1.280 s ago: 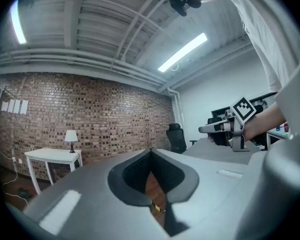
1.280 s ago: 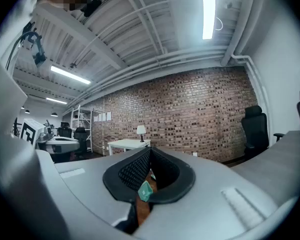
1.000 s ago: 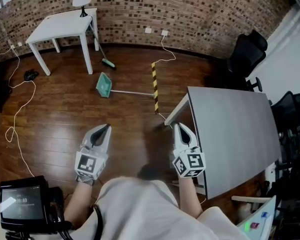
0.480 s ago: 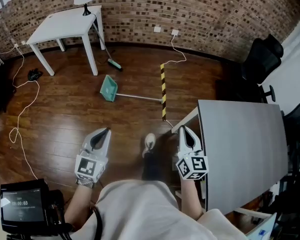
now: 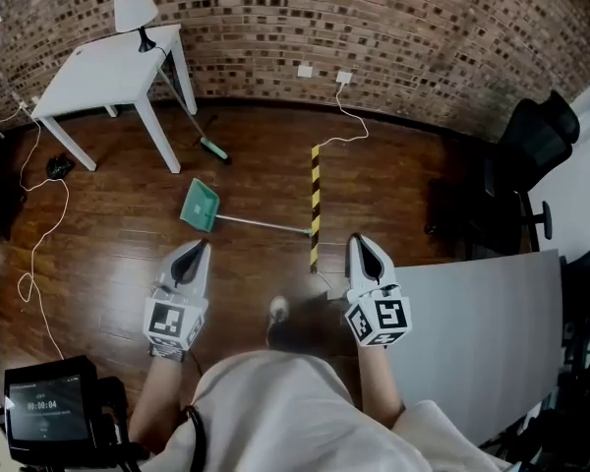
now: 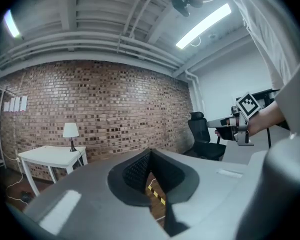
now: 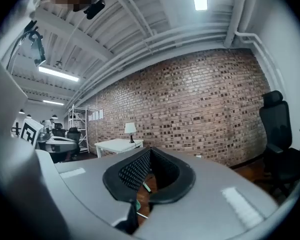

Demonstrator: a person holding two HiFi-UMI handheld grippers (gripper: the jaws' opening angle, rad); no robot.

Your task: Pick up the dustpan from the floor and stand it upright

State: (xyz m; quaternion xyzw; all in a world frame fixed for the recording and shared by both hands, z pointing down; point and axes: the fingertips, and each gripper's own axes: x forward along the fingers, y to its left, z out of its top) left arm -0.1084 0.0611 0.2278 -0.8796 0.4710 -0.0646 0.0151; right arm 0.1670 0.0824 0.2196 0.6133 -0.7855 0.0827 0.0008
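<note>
A green dustpan [image 5: 201,206] lies flat on the wooden floor, its thin long handle [image 5: 265,225] stretching to the right. My left gripper [image 5: 192,256] is held at waist height, a short way in front of the pan and well above the floor, jaws together and empty. My right gripper [image 5: 365,253] is level with it to the right, shut and empty too. In the right gripper view a sliver of green, the dustpan [image 7: 136,204], shows through the notch between the jaws. The left gripper [image 6: 149,173] view shows its shut jaws and striped tape beyond.
A green-headed broom [image 5: 212,147] leans by the white table [image 5: 103,69] with a lamp [image 5: 136,12]. Yellow-black tape [image 5: 315,203] runs down the floor near the handle's end. A grey desk [image 5: 492,332] is at right, an office chair [image 5: 536,146] beyond. Cables [image 5: 34,234] trail at left.
I have walked forward: the dustpan, tape and white table have come nearer, and the grey desk has slid off to the right. Both grippers stayed shut and level.
</note>
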